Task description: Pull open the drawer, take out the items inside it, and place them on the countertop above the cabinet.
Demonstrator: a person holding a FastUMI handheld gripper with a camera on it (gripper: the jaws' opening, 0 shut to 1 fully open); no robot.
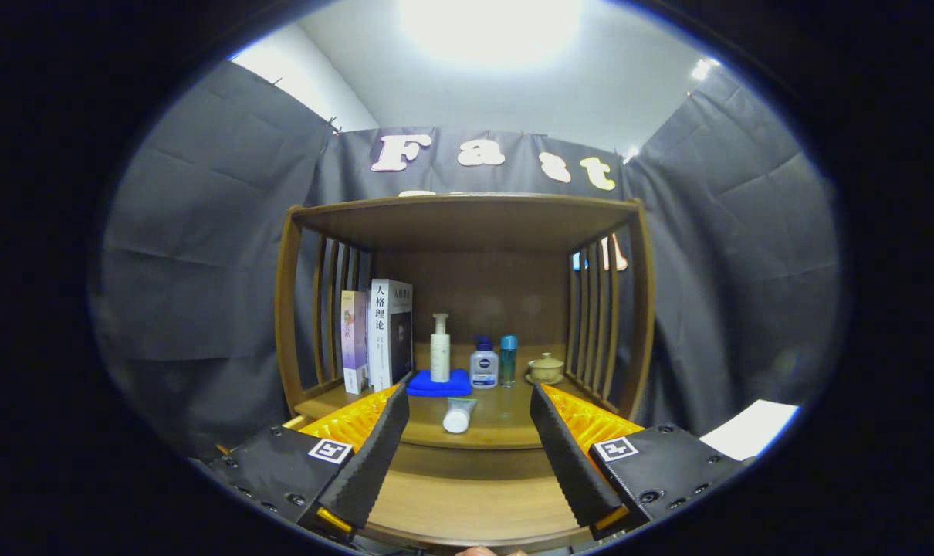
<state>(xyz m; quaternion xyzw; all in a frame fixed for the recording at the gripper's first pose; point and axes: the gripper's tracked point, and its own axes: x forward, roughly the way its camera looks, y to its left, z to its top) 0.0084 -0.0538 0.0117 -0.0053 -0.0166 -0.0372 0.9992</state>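
My gripper [468,392] is open, its fingers spread wide with nothing held between them. It faces a wooden cabinet whose countertop [505,432] lies just ahead. A white tube [458,417] lies on the countertop near its front edge, in line with the gap between my fingertips. Below that edge a lighter wooden drawer [467,502] stretches between my fingers; I cannot tell whether I see its front or its inside.
Farther back on the countertop stand two books [378,336], a white pump bottle [440,357] on a blue cloth [438,384], a small blue-capped bottle [484,364], a teal bottle [508,359] and a lidded cup [546,367]. Slatted sides and a top shelf [467,210] enclose it.
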